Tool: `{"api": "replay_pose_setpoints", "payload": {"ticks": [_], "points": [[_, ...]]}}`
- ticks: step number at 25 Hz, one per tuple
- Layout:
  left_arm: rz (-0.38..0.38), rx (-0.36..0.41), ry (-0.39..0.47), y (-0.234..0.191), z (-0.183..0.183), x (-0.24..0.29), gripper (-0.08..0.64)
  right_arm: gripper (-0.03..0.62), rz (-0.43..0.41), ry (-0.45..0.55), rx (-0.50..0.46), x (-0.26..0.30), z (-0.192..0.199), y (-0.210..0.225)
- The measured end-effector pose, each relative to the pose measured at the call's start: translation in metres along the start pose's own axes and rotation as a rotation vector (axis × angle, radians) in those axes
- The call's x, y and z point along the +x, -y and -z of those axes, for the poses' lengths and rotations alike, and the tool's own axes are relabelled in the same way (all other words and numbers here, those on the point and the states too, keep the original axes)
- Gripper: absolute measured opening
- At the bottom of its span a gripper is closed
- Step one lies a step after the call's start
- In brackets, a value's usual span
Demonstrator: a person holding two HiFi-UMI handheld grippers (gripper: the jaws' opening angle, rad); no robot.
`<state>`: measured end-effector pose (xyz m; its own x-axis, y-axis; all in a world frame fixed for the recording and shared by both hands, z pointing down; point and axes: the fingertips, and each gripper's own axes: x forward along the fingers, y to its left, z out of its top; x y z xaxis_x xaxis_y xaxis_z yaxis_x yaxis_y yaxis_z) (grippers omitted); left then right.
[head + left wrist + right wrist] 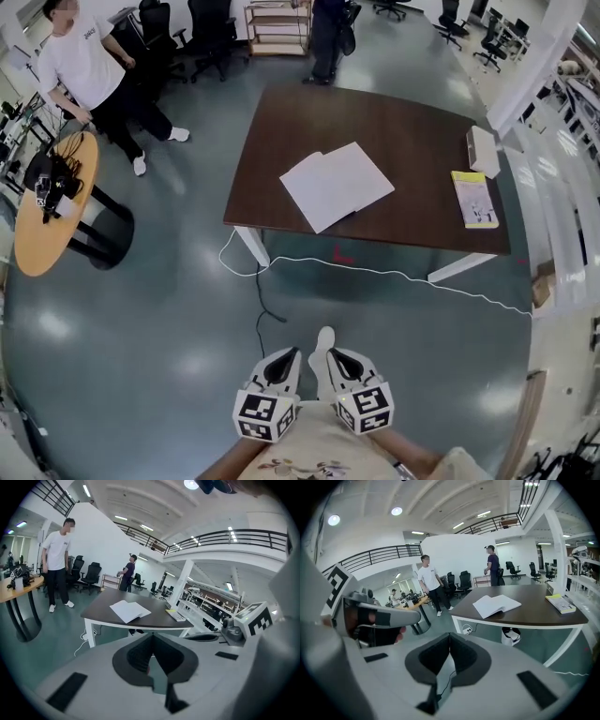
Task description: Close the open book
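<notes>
The open book (336, 185) lies flat with white pages up, near the front edge of a dark brown table (403, 122). I also see the open book (130, 610) in the left gripper view and the open book (496, 604) in the right gripper view, well ahead of the jaws. My left gripper (292, 355) and right gripper (331, 355) hang side by side over the floor, far short of the table. Both are shut with nothing between the pads. The left gripper (151, 640) and the right gripper (449, 637) each show jaws meeting in a closed line.
A yellow book (474, 199) and a white box (483, 150) sit at the table's right end. A white cable (394, 274) runs across the floor in front. A round wooden table (47, 211) and a person in white (89, 61) are at left; another person (328, 37) stands beyond.
</notes>
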<state>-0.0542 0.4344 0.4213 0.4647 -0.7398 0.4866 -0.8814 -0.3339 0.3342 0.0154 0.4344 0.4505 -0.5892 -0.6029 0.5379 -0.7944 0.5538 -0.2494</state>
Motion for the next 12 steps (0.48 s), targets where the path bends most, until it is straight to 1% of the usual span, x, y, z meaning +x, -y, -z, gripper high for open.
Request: {"api": "replay_pose_setpoints", "payload": {"ticks": [3,6,9,12], "points": [[-0.021,-0.008,-0.021,-0.006,-0.027,0.047,0.006,0.006,-0.032,0.002,-0.006,0.024,-0.033,0.042],[-0.021,-0.005,-0.017,-0.004,-0.054,0.091,0.006,0.006,-0.053,0.006,-0.015,0.045,-0.063,0.085],[-0.028,0.003,-0.013,-0.005,-0.076,0.119,0.006,0.006,-0.06,0.017,-0.009,0.063,-0.086,0.115],[-0.035,0.004,-0.013,-0.007,-0.091,0.139,0.006,0.006,-0.065,0.019,0.0,0.077,-0.102,0.136]]}}
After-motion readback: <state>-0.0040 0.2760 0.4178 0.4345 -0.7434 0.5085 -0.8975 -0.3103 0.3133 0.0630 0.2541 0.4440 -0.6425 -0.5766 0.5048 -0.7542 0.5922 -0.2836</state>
